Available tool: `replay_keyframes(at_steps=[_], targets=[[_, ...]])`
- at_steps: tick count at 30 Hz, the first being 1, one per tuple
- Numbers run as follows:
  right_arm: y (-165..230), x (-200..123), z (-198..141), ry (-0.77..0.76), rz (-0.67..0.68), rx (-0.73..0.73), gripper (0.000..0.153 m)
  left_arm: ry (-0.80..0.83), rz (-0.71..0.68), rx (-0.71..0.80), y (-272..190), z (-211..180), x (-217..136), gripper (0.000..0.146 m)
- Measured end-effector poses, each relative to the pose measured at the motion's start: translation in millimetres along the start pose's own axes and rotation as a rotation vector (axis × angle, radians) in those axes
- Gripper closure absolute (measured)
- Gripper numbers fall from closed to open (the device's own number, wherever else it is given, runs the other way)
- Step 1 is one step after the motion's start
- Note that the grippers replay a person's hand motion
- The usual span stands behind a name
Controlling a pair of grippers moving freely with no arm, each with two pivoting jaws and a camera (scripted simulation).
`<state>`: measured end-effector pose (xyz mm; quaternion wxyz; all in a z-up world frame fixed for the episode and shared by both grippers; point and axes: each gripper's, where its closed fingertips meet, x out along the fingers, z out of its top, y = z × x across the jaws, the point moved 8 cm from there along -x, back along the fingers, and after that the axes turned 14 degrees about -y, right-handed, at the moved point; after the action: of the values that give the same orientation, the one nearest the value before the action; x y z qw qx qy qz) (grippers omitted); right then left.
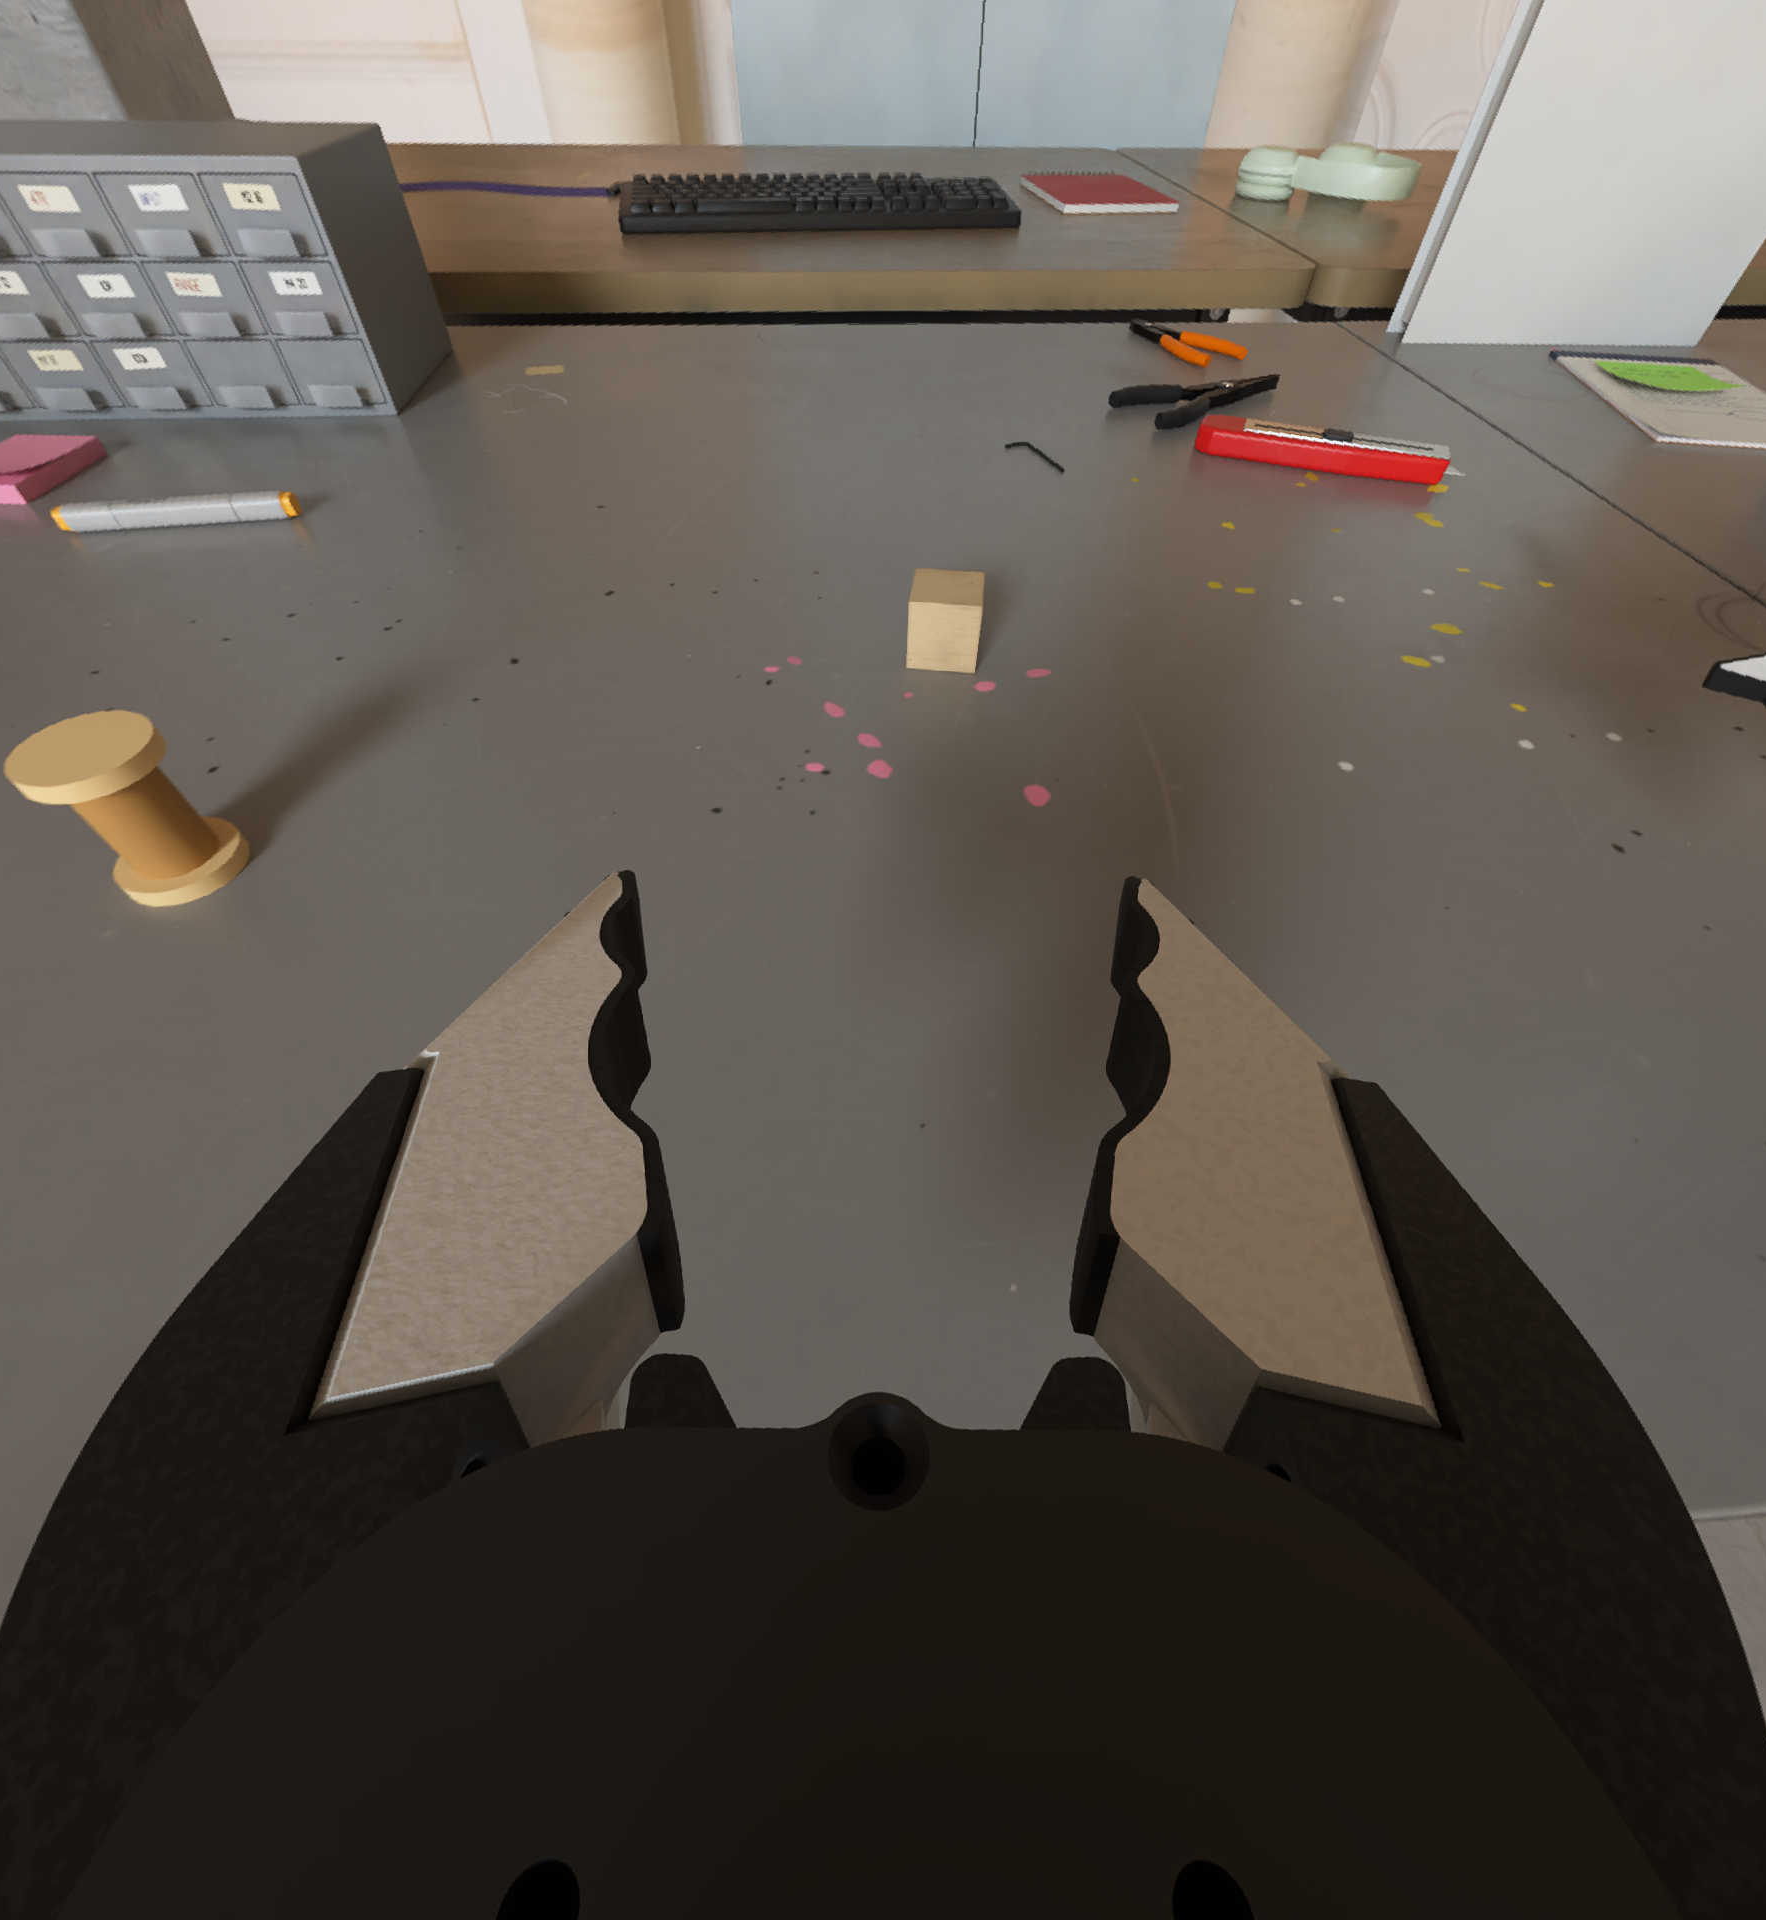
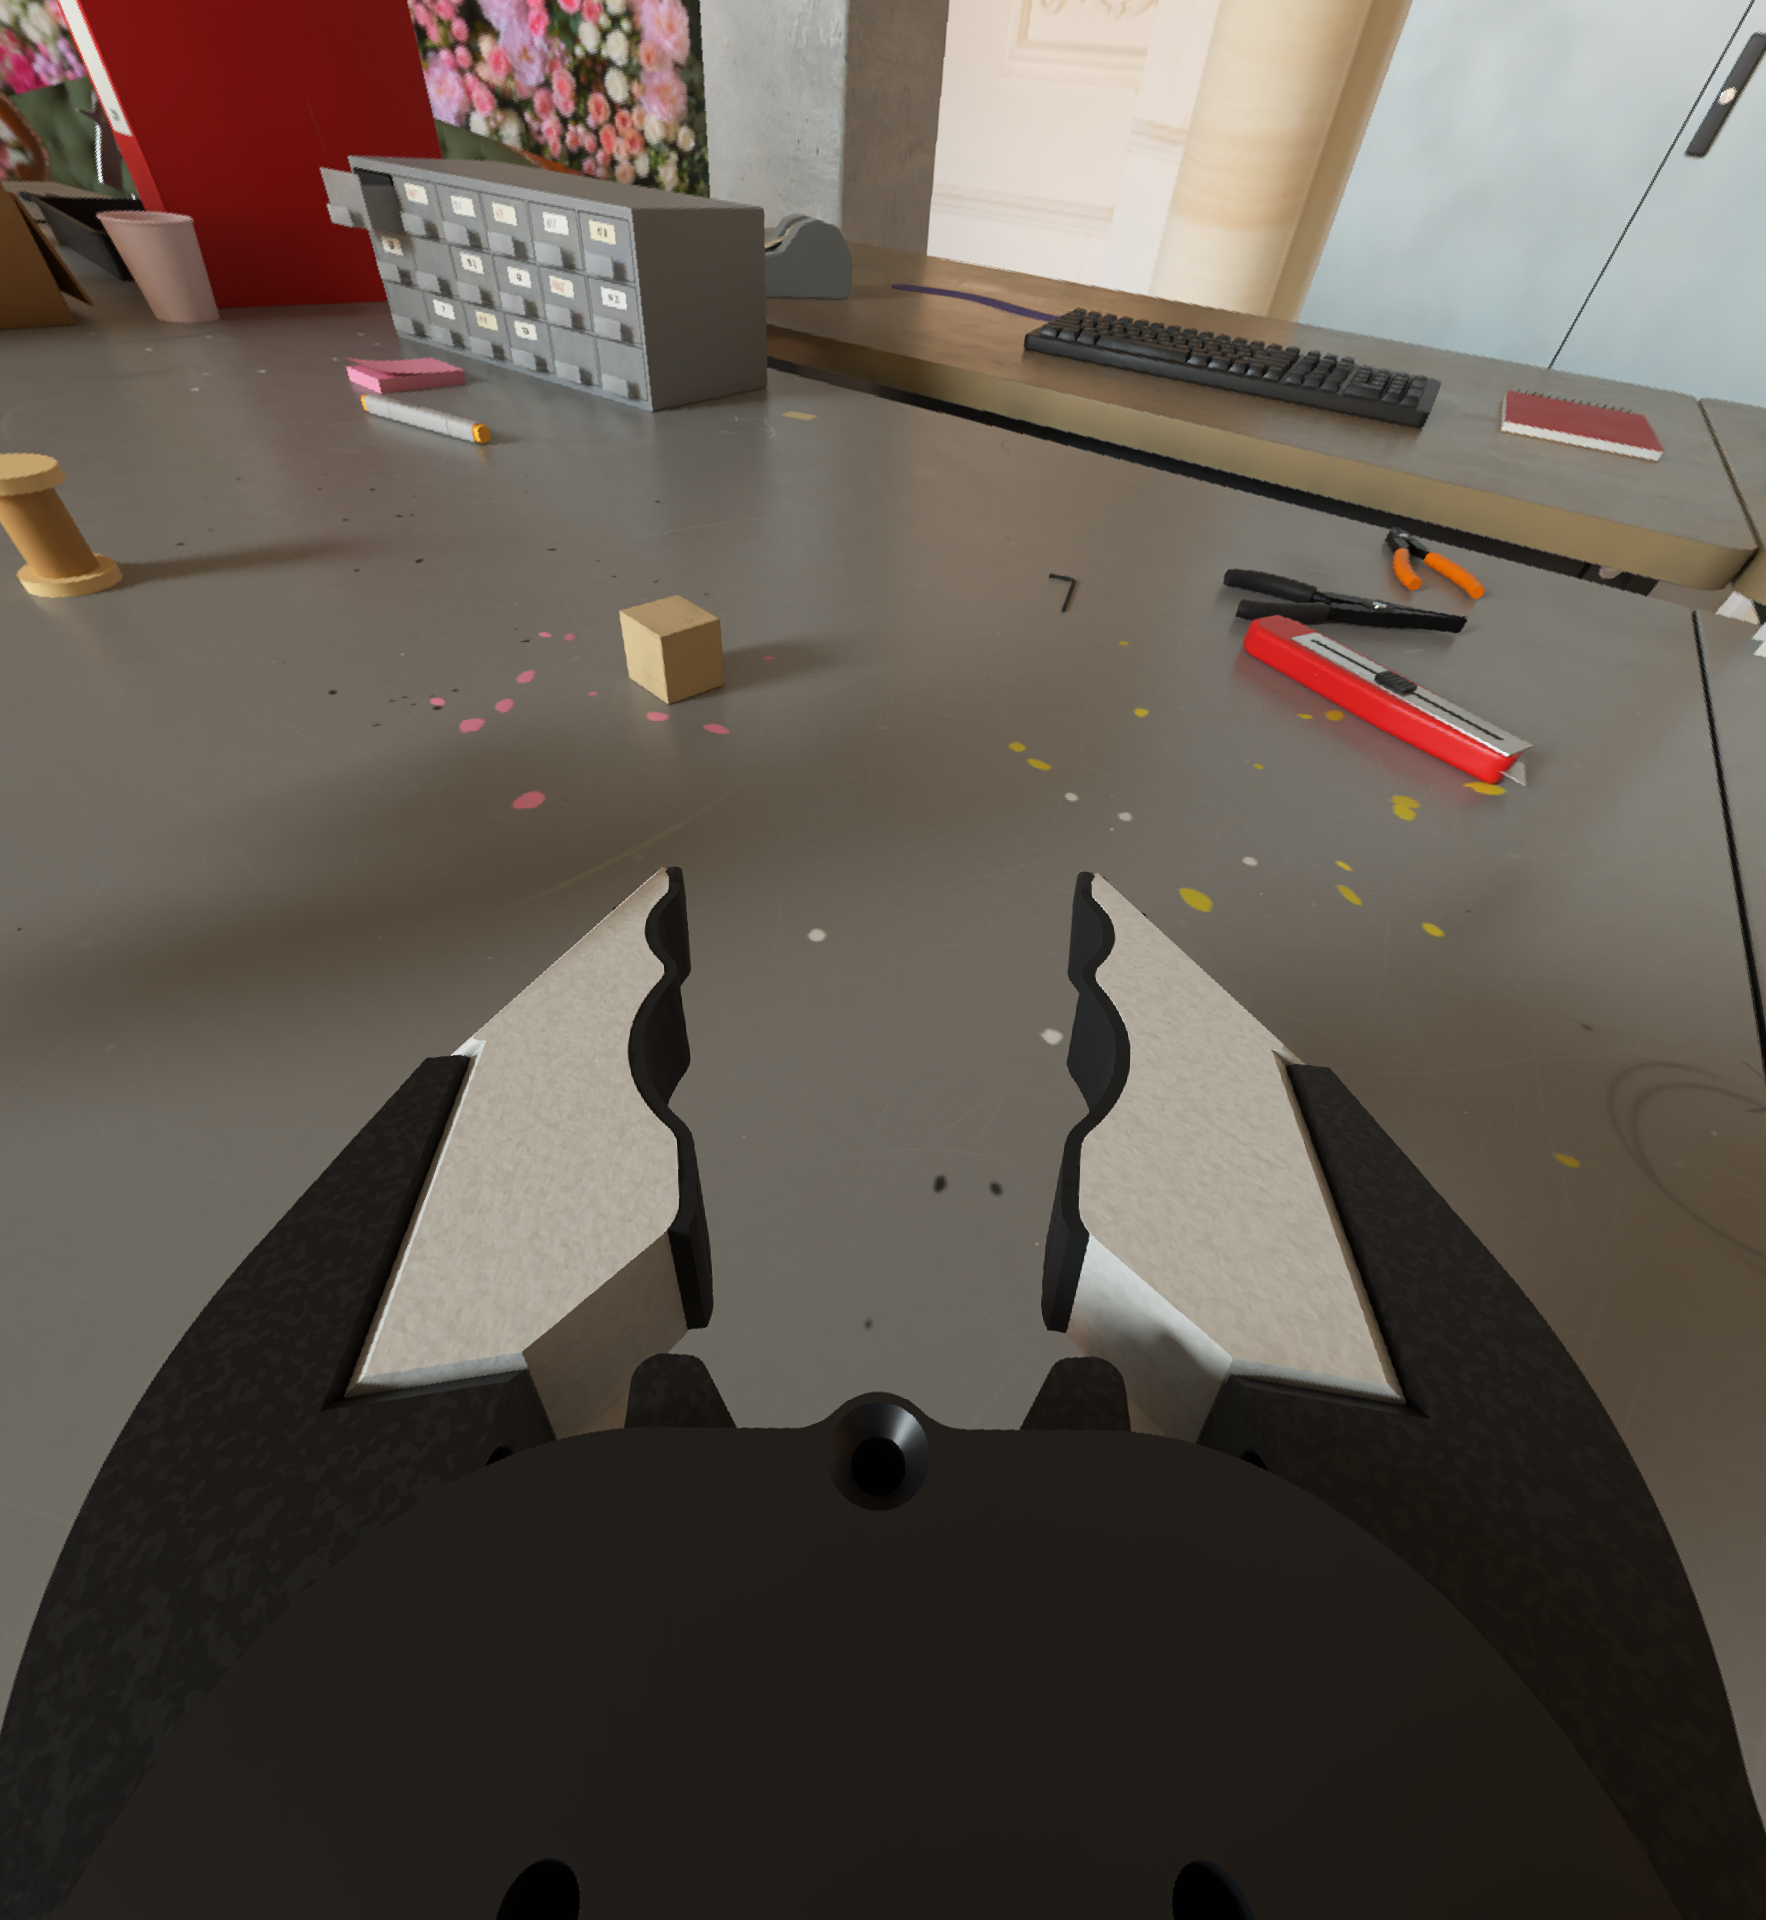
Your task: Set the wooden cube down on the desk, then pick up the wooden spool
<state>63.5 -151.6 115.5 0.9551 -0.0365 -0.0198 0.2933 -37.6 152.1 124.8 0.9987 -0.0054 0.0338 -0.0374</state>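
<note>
A pale wooden cube [image 1: 945, 621] stands on the grey desk [image 1: 650, 582], ahead of my left gripper [image 1: 877, 883], which is open and empty above the desk. The wooden spool [image 1: 126, 805] stands upright on one flange far to the left. In the right wrist view the cube [image 2: 671, 648] rests on the desk [image 2: 858, 582] ahead and left of my right gripper [image 2: 877, 878], also open and empty. The spool [image 2: 32, 525] stands at the far left there. Neither gripper touches anything.
A grey drawer cabinet [image 1: 162, 281], pink sticky notes [image 1: 17, 468] and a marker [image 1: 175, 510] lie back left. Black pliers [image 1: 1191, 395], orange pliers [image 1: 1185, 343], a red utility knife [image 1: 1320, 449] and a hex key [image 1: 1033, 453] lie back right. A keyboard [image 1: 817, 201] sits on the far desk.
</note>
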Motion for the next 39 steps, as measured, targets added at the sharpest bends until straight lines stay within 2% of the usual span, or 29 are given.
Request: replay_keyframes(at_steps=[15, 20, 23, 25, 27, 28, 31, 34, 36, 39], targets=[[4.7, 2.3, -4.4, 0.020, 0.008, -0.010, 0.079, 0.018, -0.004, 0.026, 12.5, -8.2, -9.1, 0.062], [5.4, 2.6, -5.0, 0.022, 0.015, -0.016, 0.079, 0.036, 0.016, 0.170, 44.2, 9.0, -7.4, 0.066], [4.6, 2.3, -3.8, 0.017, 0.019, -0.012, 0.079, 0.165, -0.043, 0.307, 85.6, 24.6, 6.5, 0.067], [3.2, 2.5, -3.4, 0.016, 0.019, -0.007, 0.079, 0.287, -0.107, 0.357, 119.1, 35.9, 21.9, 0.066], [1.8, 3.2, -3.6, 0.017, 0.019, 0.002, 0.079, 0.390, -0.115, 0.399, 153.0, 48.0, 43.4, 0.067], [1.3, 3.7, -3.9, 0.019, 0.022, 0.010, 0.079, 0.440, -0.109, 0.383, 168.8, 51.9, 55.5, 0.068], [0.7, 4.7, -5.0, 0.023, 0.029, 0.027, 0.080, 0.723, -0.186, 0.236, 199.9, 52.0, 91.5, 0.072], [0.1, 5.2, -6.3, 0.024, 0.036, 0.037, 0.080, 0.939, -0.193, 0.244, 218.3, 38.2, 117.7, 0.073], [-0.7, 5.5, -7.1, 0.025, 0.040, 0.047, 0.080, 1.034, -0.171, 0.288, 226.4, 30.4, 130.7, 0.074], [-2.6, 6.0, -8.0, 0.023, 0.044, 0.065, 0.080, 1.135, -0.144, 0.210, 233.7, 21.1, 147.1, 0.076]])
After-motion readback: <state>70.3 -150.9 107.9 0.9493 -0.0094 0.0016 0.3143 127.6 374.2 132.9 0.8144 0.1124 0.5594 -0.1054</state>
